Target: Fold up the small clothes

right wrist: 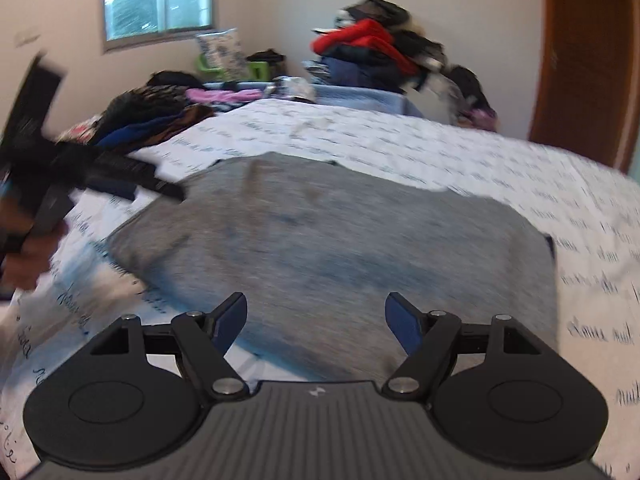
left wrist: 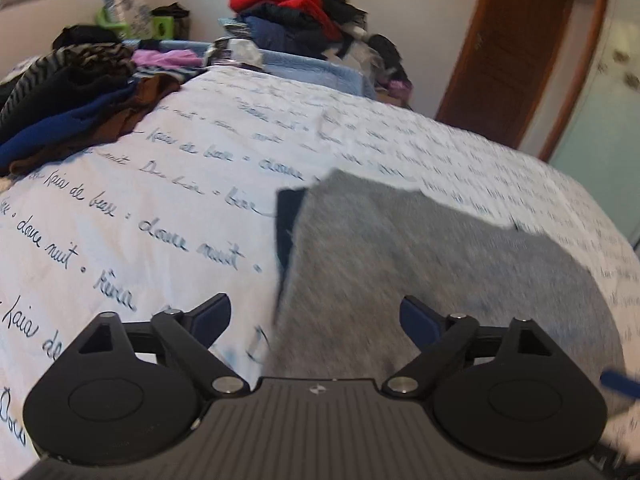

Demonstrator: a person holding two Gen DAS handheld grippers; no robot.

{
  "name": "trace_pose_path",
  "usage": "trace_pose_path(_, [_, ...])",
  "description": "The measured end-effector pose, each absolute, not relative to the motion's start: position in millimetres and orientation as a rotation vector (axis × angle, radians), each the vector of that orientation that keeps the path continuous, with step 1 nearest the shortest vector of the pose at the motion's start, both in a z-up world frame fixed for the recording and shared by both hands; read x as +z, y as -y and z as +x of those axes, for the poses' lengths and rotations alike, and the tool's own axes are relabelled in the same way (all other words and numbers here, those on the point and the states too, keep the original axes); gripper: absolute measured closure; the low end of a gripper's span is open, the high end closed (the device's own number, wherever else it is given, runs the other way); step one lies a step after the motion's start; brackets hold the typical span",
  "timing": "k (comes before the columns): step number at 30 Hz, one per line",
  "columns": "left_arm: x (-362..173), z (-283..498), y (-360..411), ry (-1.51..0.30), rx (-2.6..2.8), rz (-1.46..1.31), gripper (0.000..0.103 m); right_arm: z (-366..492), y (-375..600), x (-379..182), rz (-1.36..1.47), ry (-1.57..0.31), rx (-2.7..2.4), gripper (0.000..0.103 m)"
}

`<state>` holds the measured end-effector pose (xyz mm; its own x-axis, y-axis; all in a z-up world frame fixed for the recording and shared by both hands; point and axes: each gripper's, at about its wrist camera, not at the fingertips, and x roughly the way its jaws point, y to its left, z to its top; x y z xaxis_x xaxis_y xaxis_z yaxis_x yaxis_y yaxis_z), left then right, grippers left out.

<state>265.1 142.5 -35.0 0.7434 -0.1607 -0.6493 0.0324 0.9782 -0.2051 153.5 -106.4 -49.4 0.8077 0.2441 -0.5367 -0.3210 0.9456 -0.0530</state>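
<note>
Garment (right wrist: 332, 240) flat on bedspread (right wrist: 440, 148), tools apart

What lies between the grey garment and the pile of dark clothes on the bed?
Only bare printed bedsheet separates the grey garment from the clothes pile, seen in the left wrist view.

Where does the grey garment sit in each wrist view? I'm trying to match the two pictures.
Left wrist: the grey garment lies flat on the bedspread, centre to right, ahead of the open left tool.
Right wrist: the grey garment fills the centre, ahead of the open right tool.
Shared landmark: the red clothing atop the far pile.
</note>
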Motion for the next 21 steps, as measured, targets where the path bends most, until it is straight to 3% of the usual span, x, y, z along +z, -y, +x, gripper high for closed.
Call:
trace_pose_path(10, [-57, 349, -193, -0.883, -0.251, -0.533, 0.010, 160, -9, -76, -0.542, -0.472, 0.339, 0.027])
trace_pose_path(21, [-81, 401, -190, -0.936, -0.537, -0.620, 0.011, 179, -69, -115, -0.805, -0.334, 0.210, 0.027])
